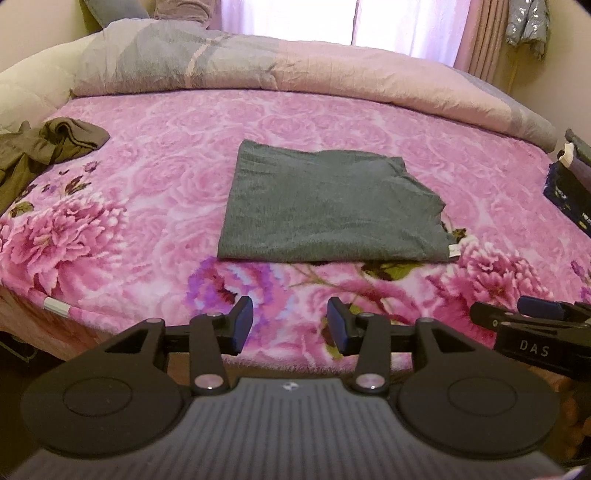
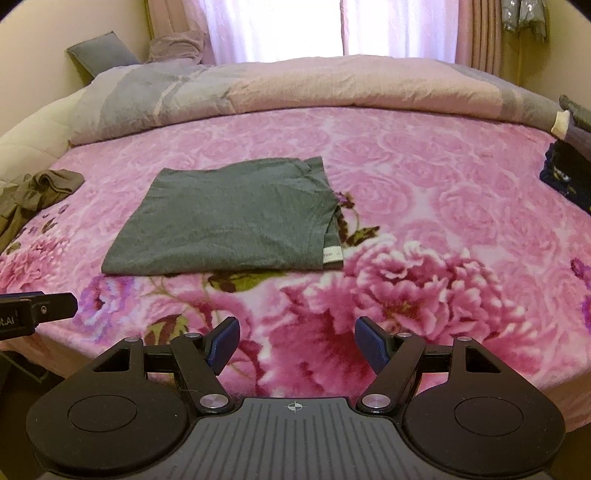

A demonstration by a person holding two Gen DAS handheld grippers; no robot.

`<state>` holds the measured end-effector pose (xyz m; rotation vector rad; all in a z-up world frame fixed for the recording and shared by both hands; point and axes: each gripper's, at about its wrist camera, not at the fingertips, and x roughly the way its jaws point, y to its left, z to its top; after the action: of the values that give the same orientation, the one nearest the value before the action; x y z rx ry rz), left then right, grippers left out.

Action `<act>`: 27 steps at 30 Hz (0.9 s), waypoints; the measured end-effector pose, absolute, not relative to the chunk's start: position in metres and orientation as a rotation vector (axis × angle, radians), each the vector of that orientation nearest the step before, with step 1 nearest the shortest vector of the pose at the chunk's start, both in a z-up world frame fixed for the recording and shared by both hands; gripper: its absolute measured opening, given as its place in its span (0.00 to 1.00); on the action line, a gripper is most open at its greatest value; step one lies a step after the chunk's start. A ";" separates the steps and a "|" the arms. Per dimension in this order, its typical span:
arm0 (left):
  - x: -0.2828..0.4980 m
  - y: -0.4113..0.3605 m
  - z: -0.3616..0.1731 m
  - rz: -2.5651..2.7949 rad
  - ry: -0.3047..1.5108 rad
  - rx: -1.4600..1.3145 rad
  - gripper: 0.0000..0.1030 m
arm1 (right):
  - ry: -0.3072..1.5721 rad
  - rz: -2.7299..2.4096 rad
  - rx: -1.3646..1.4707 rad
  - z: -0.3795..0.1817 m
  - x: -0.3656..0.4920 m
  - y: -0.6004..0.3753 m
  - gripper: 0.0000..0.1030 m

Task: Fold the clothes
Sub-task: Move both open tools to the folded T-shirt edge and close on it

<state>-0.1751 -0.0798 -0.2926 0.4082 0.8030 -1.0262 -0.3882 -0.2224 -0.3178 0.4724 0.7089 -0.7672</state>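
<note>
the grey garment (image 1: 325, 206) lies folded into a flat, roughly square packet on the pink floral blanket (image 1: 166, 177) that covers the bed, near the blanket's front edge and about midway across it. its layers show along the right side, where a small white label (image 2: 331, 254) sticks out at the near right corner. the top face is smooth, with only a slight ridge toward the far right corner.

nothing touches the garment. the left tongs (image 1: 291, 325) hover over the front edge of the blanket, just short of the garment's near hem, their 2 blue-padded fingers (image 1: 242, 325) spread apart with nothing between them. the right tongs (image 2: 297, 345) hover to the right of them over a large printed pink flower, also spread wide and empty; from that camera the garment sits ahead and to the left. each tool shows at the edge of the other's view, side by side.

well apart to the left, near the bed's left edge, an olive-brown piece of clothing (image 1: 40, 147) lies crumpled in a heap. at the far right edge sits a stack of dark folded items (image 2: 569, 177), partly cut off by the frame. behind the blanket a rolled pink and grey quilt (image 1: 258, 66) runs across the bed's far side, with a grey pillow (image 2: 99, 51) leaning at the back left, and bright curtains (image 2: 280, 26) over the window beyond.
</note>
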 end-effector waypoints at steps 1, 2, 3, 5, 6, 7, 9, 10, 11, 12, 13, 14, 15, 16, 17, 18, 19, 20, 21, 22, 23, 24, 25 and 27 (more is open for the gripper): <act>-0.174 -0.081 -0.295 -1.025 0.808 0.410 0.39 | 0.704 -0.763 0.489 -0.320 -0.389 -0.228 0.70; -0.172 -0.082 -0.298 -1.024 0.815 0.413 0.39 | 0.699 -0.758 0.506 -0.322 -0.390 -0.233 0.70; -0.170 -0.083 -0.301 -1.022 0.824 0.412 0.39 | 0.693 -0.754 0.523 -0.324 -0.391 -0.238 0.70; -0.164 -0.086 -0.307 -1.019 0.843 0.410 0.39 | 0.683 -0.745 0.556 -0.328 -0.394 -0.249 0.70; -0.161 -0.087 -0.310 -1.018 0.852 0.409 0.39 | 0.678 -0.740 0.573 -0.330 -0.395 -0.254 0.70; -0.157 -0.088 -0.313 -1.017 0.864 0.401 0.39 | 0.672 -0.735 0.589 -0.332 -0.396 -0.259 0.70; -0.139 -0.089 -0.320 -1.019 0.912 0.347 0.39 | 0.661 -0.726 0.623 -0.336 -0.398 -0.269 0.70; -0.130 -0.089 -0.323 -1.015 0.939 0.316 0.39 | 0.656 -0.721 0.639 -0.338 -0.399 -0.275 0.70; -0.120 -0.089 -0.326 -1.013 0.964 0.288 0.39 | 0.650 -0.716 0.656 -0.340 -0.400 -0.280 0.70; -0.110 -0.090 -0.328 -1.015 0.986 0.259 0.39 | 0.645 -0.712 0.672 -0.342 -0.401 -0.285 0.70; -0.100 -0.091 -0.330 -1.019 0.994 0.234 0.39 | 0.639 -0.707 0.689 -0.344 -0.402 -0.290 0.70; -0.090 -0.093 -0.331 -1.024 1.001 0.211 0.40 | 0.634 -0.702 0.705 -0.346 -0.403 -0.296 0.70; -0.080 -0.095 -0.333 -1.028 1.007 0.187 0.40 | 0.628 -0.697 0.722 -0.348 -0.405 -0.301 0.70; -0.070 -0.097 -0.334 -1.032 1.013 0.163 0.40 | 0.622 -0.692 0.738 -0.350 -0.406 -0.306 0.70; -0.060 -0.099 -0.335 -1.036 1.019 0.139 0.41 | 0.617 -0.687 0.755 -0.352 -0.407 -0.311 0.70; -0.050 -0.101 -0.337 -1.040 1.024 0.114 0.41 | 0.611 -0.682 0.771 -0.354 -0.408 -0.317 0.70; -0.040 -0.103 -0.338 -1.047 1.033 0.088 0.42 | 0.605 -0.677 0.788 -0.356 -0.409 -0.322 0.70; -0.030 -0.106 -0.340 -1.055 1.041 0.062 0.42 | 0.592 -0.664 0.808 -0.357 -0.408 -0.331 0.70; -0.020 -0.109 -0.343 -1.065 1.051 0.036 0.43 | 0.579 -0.650 0.829 -0.358 -0.407 -0.341 0.70; -0.011 -0.112 -0.347 -1.073 1.064 0.014 0.43 | 0.565 -0.636 0.850 -0.359 -0.407 -0.350 0.70; -0.002 -0.116 -0.350 -1.080 1.080 -0.013 0.43 | 0.552 -0.622 0.870 -0.360 -0.406 -0.360 0.70; 0.006 -0.120 -0.354 -1.092 1.091 -0.035 0.43 | 0.538 -0.608 0.891 -0.361 -0.405 -0.369 0.70; 0.013 -0.123 -0.357 -1.103 1.101 -0.056 0.44 | 0.525 -0.594 0.911 -0.361 -0.404 -0.379 0.70; 0.029 -0.132 -0.366 -1.109 1.129 -0.085 0.44 | 0.518 -0.574 0.932 -0.365 -0.401 -0.398 0.70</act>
<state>0.0289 -0.1322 -0.3661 -0.0846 1.1294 -1.1094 -0.4011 -0.3981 -0.3652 0.9316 0.5179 -0.5739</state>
